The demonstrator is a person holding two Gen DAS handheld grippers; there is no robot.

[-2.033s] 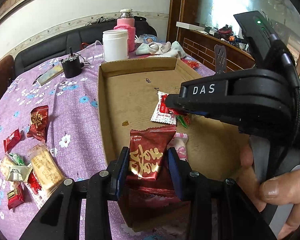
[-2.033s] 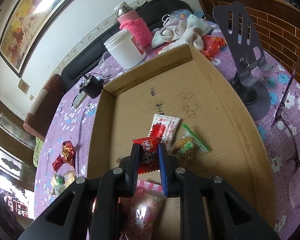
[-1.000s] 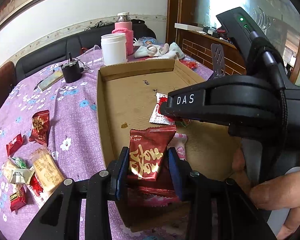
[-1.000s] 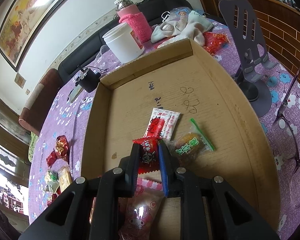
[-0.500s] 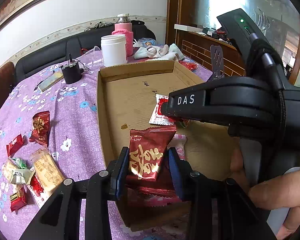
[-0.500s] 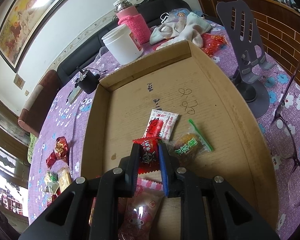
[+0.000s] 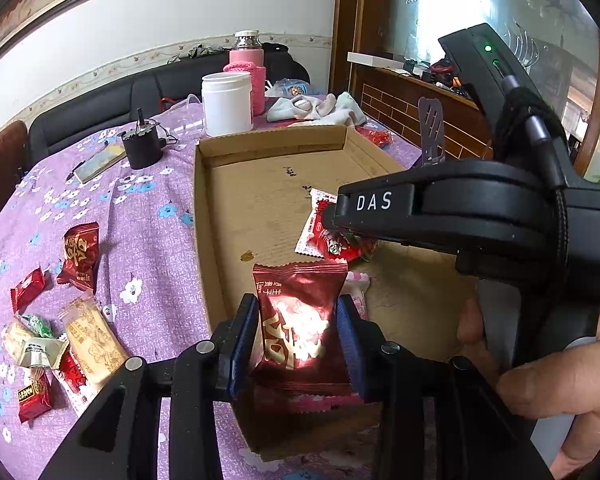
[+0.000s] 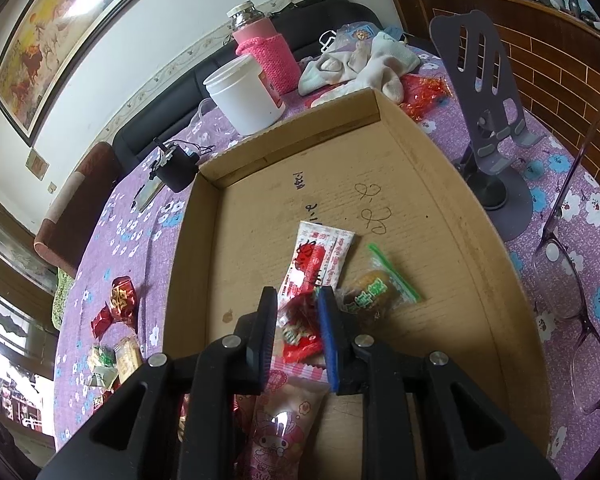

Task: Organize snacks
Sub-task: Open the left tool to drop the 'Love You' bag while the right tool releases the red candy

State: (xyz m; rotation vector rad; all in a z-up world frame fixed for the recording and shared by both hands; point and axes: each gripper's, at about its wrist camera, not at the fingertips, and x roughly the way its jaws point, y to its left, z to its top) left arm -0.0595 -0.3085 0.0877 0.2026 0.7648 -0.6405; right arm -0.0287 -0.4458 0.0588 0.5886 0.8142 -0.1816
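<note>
My left gripper (image 7: 296,332) is shut on a dark red packet with gold characters (image 7: 298,288), held upright over the near edge of the cardboard tray (image 7: 256,176). My right gripper (image 8: 297,312) is shut on a small crumpled red candy (image 8: 300,330) just above the tray floor (image 8: 400,184); it also shows in the left wrist view (image 7: 332,220). In the tray lie a white-and-red sachet (image 8: 322,256), a green-labelled brown snack (image 8: 374,290) and a pink cartoon packet (image 8: 284,420). Several loose snacks (image 7: 80,252) lie on the purple cloth to the left.
A white jar (image 7: 227,104), a pink-sleeved bottle (image 7: 247,76) and bunched cloth (image 8: 356,64) stand behind the tray. A small black pot (image 7: 142,146) is at the back left. A dark phone stand (image 8: 488,120) and glasses (image 8: 572,300) sit to its right. A hand (image 7: 560,392) holds the right gripper.
Two seconds ago the right gripper sat slightly further right in the left wrist view. Over the last second both grippers keep still with their packets.
</note>
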